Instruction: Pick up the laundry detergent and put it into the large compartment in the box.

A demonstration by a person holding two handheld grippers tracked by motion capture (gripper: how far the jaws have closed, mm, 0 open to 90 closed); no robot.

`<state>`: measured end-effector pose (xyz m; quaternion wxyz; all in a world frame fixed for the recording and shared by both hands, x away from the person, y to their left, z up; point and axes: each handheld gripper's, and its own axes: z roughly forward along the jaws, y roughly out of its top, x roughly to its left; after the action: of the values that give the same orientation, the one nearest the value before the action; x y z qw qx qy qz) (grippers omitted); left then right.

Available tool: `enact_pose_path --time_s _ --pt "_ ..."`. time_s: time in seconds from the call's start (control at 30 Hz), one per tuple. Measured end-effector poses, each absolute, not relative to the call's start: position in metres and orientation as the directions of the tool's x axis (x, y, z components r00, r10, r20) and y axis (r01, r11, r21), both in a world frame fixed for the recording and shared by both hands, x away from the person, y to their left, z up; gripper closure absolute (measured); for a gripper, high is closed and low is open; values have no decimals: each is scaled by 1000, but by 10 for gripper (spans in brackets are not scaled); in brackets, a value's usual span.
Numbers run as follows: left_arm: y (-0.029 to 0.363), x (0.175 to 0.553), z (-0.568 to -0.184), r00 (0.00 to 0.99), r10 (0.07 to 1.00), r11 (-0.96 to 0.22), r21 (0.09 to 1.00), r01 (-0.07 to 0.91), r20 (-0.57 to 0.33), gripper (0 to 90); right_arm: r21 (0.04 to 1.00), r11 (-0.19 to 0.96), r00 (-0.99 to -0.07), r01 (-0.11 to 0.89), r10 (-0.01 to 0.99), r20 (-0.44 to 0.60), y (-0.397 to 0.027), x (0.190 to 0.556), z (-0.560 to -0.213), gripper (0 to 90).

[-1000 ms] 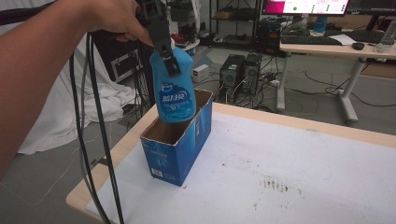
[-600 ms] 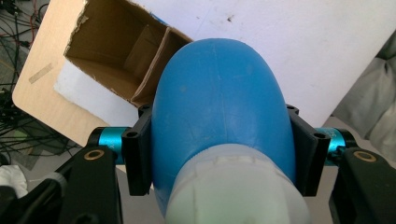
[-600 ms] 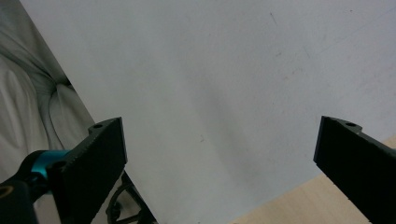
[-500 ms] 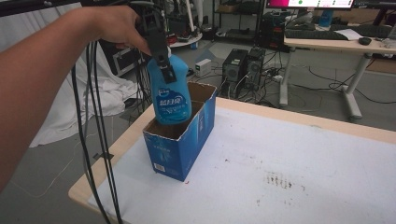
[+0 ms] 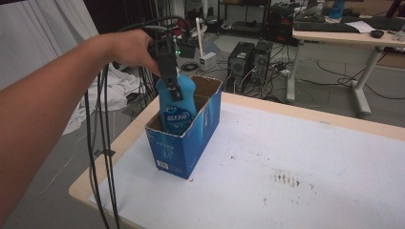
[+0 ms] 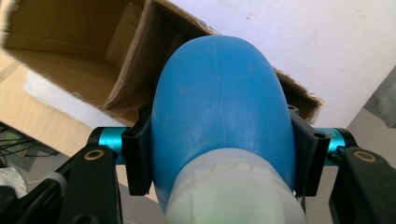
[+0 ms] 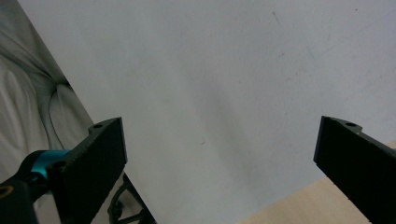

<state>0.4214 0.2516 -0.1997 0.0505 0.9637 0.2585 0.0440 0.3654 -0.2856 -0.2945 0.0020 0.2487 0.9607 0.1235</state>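
White tabletop [image 5: 296,157], and my left gripper [image 5: 173,88], clamped on the blue bottle [image 5: 175,102], has sunk it halfway into the blue box [image 5: 188,138]; nearly packed, right gripper [image 7: 219,154] idling wide open

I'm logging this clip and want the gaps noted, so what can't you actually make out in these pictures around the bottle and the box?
- Lower part of the blue bottle, high view: hidden by the blue carton walls; whether it touches the bottom can't be told.
- Bottle cap, left gripper view: cut off by the bottom edge.
- Label text, high view: too small to read.
- Right gripper: its place over the white table can't be told.
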Motion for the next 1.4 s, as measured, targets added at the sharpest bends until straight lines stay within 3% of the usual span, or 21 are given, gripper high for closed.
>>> enact_pose_path --time_s 0.53,1.4 --pt "251 432 -258 861 507 -859 90 504 26 375 230 841 -870 491 488 72 -289 367 -301 16" --pt "255 432 -282 852 523 -851 64 522 10 372 225 839 -867 496 492 77 -290 367 -304 17"
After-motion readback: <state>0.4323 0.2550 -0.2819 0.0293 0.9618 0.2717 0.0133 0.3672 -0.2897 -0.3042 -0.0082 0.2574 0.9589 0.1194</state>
